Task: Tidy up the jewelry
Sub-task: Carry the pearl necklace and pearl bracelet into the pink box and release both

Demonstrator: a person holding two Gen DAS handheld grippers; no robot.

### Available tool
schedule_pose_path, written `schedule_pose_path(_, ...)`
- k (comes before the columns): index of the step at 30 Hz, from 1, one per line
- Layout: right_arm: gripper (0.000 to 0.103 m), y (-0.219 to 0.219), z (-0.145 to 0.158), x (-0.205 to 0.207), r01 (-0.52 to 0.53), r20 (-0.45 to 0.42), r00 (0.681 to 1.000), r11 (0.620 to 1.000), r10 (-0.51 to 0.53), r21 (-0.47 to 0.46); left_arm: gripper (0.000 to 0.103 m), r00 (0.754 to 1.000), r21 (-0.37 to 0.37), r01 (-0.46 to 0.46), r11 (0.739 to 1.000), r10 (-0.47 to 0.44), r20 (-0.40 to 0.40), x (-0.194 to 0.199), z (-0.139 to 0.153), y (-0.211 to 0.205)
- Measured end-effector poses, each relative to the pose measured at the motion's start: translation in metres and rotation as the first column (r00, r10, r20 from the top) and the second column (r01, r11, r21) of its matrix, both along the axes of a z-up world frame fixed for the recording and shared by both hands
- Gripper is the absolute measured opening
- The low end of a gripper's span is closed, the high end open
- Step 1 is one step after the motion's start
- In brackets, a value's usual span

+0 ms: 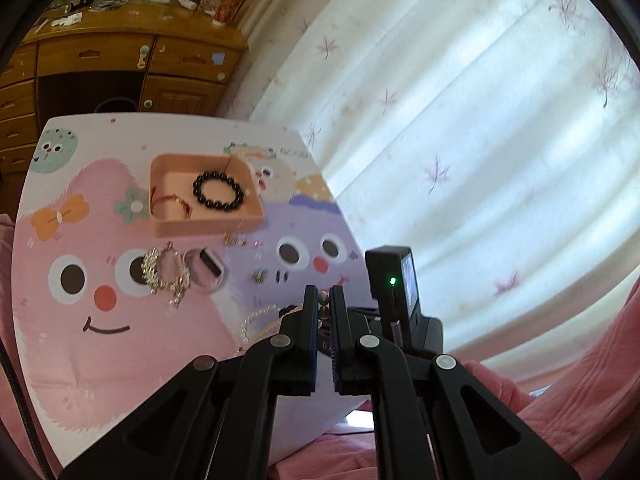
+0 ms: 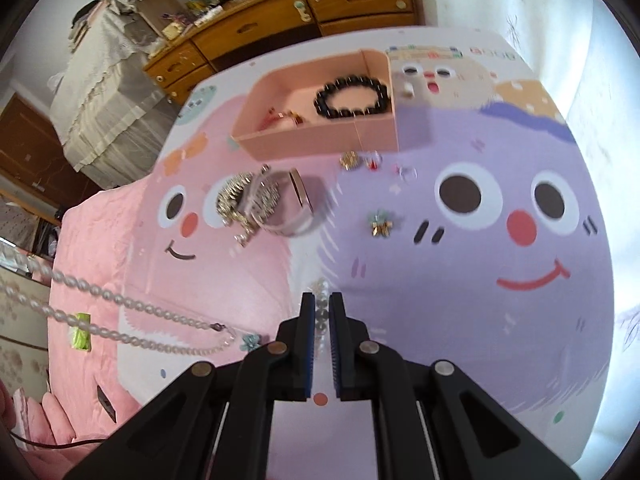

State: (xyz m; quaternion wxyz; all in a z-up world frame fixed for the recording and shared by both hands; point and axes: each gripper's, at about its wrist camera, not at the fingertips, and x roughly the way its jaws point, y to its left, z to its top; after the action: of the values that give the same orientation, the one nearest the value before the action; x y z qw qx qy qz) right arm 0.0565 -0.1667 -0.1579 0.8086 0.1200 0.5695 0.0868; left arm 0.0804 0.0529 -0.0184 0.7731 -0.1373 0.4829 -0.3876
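Between both grippers' ridged pads, a round-beaded pearl necklace (image 2: 132, 306) stretches.

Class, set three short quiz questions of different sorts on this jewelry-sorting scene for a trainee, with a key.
1. True or false: the black bead bracelet lies inside the pink tray.
2. Multiple choice: what is pinched in the right gripper? A) a wooden spoon B) small clear beads C) a black watch
3. Fill in: a pearl necklace stretches away to the ____ in the right wrist view.

Key
1. True; a red string bracelet lies in the tray too.
2. B; its jaws stand nearly together. The left gripper is shut on dark beads.
3. Left.
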Motion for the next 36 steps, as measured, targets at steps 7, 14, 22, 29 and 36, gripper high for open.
schedule_pose_path(7, 0.006, -0.010, 0.047, 0.017, -0.050, 0.066, 0.997, 0.999, 0.050, 0.000, 0.003, 0.994, -0.007, -0.038, 0.999, 0.039, 0.101, 0.015, 0.045, -0.011)
schedule_pose_path(14, 0.006, -0.018, 0.098, 0.043, -0.068, 0.208, 0.976, 0.998, 0.065, 0.003, 0.003, 0.977, 0.018, -0.046, 0.999, 0.041, 0.209, 0.032, 0.067, -0.034)
schedule_pose_path(22, 0.006, -0.027, 0.123, 0.086, -0.075, 0.337, 0.940, 0.996, 0.058, 0.039, 0.003, 0.956, -0.071, -0.122, 0.990, 0.136, 0.260, 0.084, 0.058, -0.055)
schedule_pose_path(29, 0.006, -0.030, 0.100, 0.118, -0.101, 0.371, 0.926, 0.993, 0.071, 0.063, 0.003, 0.935, -0.089, -0.179, 0.980, 0.197, 0.294, 0.128, 0.020, -0.070)
schedule_pose_path(36, 0.007, -0.035, 0.059, 0.142, -0.110, 0.384, 0.920, 0.991, 0.075, 0.070, 0.003, 0.948, -0.020, -0.214, 0.977, 0.212, 0.239, 0.158, -0.054, -0.081)
